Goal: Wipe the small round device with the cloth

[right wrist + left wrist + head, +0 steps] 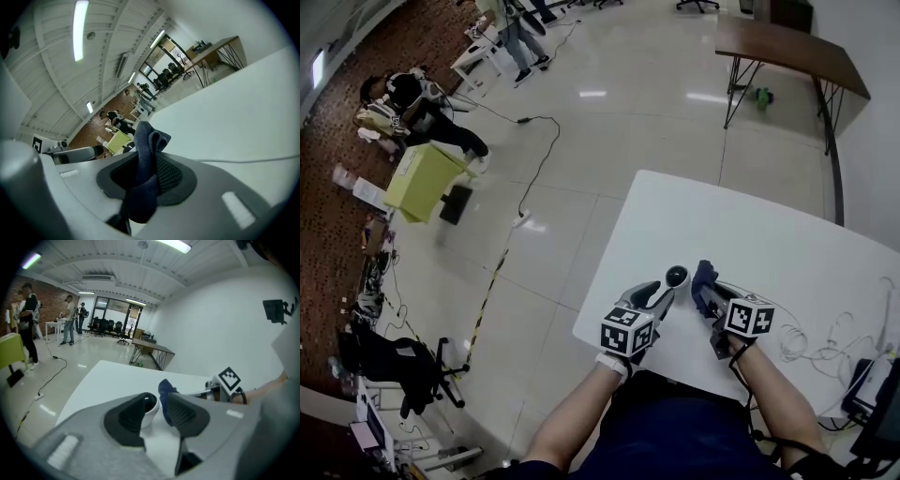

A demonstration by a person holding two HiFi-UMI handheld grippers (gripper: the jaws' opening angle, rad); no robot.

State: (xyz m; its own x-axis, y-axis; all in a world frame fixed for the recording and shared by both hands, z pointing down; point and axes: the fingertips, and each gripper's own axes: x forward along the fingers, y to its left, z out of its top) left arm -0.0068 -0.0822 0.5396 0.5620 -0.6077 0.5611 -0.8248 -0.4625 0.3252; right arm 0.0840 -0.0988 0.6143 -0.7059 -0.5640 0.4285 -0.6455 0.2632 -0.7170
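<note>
While R claw (143,171) is clamped on a dk-blue cloth (149,136), w/ a folded wad poking up past its tips, L claw (159,401) stands open. The device (149,408), white w/ a black top, sits on the table (750,234) right at L claw's tips. It is tucked against the left pad (127,417), w/ a strip of bare table showing btwn it and the right pad (183,414).

Head view: both claws lie side by side near the table's near-left corner, L claw angled toward R. The cloth hangs just right of the device; touching or not, can't tell. The person's forearms reach in from the bottom edge.

Further right on the table is a tangle of white cables (825,352). Off the table's left edge is glossy floor (609,122), w/ a black cord (546,150) trailing across it. A yellow box (422,178) stands well to the left, people (403,103) beside it. A brown table (787,47) stands at the far wall.
</note>
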